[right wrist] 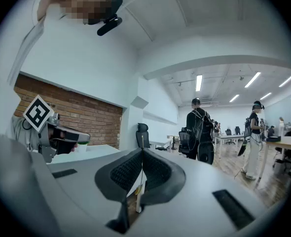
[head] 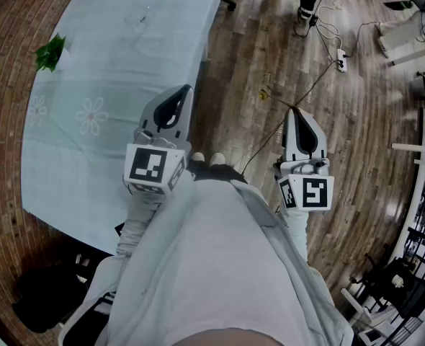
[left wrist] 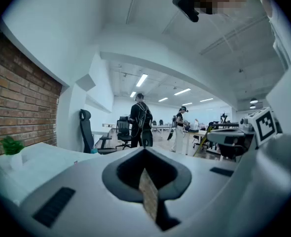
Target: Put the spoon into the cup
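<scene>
Person: pale top (head: 220, 265) fills the bottom of the head view; shoes (head: 207, 158) on the wooden floor (head: 270, 49).
Left gripper (head: 182, 94): held about level over the table's right edge, marker cube (head: 153, 168) toward the person; jaws closed tip to tip, nothing between them (left wrist: 144, 152).
Right gripper (head: 295, 112): held level over the floor, well clear of the table; jaws closed, empty (right wrist: 142, 153).
Table (head: 126, 71): pale cloth with flower prints (head: 91, 114).
Spoon and cup: only a small faint shape (head: 142, 19) shows near the table's far edge, too faint to tell apart, well away from both grippers.
Potted plant (head: 52, 52): at the table's left edge.
Background: people (left wrist: 139, 120) standing in the office.
</scene>
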### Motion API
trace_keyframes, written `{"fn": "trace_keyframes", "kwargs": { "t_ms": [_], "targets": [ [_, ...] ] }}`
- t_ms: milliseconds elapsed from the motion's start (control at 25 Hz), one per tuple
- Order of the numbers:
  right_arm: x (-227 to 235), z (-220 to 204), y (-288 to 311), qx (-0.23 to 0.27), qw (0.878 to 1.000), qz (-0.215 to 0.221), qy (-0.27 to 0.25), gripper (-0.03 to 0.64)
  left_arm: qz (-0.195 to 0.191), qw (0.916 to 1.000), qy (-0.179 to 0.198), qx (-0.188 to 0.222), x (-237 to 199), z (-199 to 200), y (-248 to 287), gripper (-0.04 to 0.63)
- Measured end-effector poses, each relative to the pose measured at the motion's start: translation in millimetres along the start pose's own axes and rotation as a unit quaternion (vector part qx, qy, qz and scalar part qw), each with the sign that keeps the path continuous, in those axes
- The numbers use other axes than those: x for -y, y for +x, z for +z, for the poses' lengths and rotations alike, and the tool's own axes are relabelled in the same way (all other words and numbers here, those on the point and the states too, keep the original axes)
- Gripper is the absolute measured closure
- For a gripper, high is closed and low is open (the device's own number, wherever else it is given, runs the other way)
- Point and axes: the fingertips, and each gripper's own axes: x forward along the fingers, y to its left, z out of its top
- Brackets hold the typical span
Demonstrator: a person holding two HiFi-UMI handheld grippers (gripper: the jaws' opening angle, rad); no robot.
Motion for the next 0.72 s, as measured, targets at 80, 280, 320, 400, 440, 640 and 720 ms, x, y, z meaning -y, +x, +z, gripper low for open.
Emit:
{"fn": "trace_keyframes", "kwargs": {
  "t_ms": [80,280,320,400,440,640,720],
  "targets": [
    [7,-2,1,-0.002,1.0,-0.001,0.003,0.598,0.004,1.0,-0.001,-0.001,1,-1,5,0.575],
    [25,-10,4,-0.008,1.0,-0.007,0.014,0.598,0.004,0.9999,-0.001,-0.011,6,-5,20,0.576],
    [29,-12,5,-0.009,1.0,-0.009,0.018,0.598,0.004,0.9999,-0.001,-0.013,6,-5,23,0.575],
    [36,-15,11,-0.011,1.0,-0.011,0.024,0.598,0.004,0.9998,-0.001,-0.017,5,-6,32,0.575],
    [39,-16,16,-0.011,1.0,-0.01,0.026,0.598,0.004,0.9998,0.0,-0.018,3,-5,38,0.575],
    [56,-24,52,-0.016,0.999,-0.007,0.03,0.598,-0.005,0.9998,0.002,-0.02,-9,-4,78,0.575],
    [65,-26,69,-0.018,0.999,-0.007,0.029,0.598,-0.008,0.9999,0.001,-0.015,-15,0,100,0.576]
  ]
}}
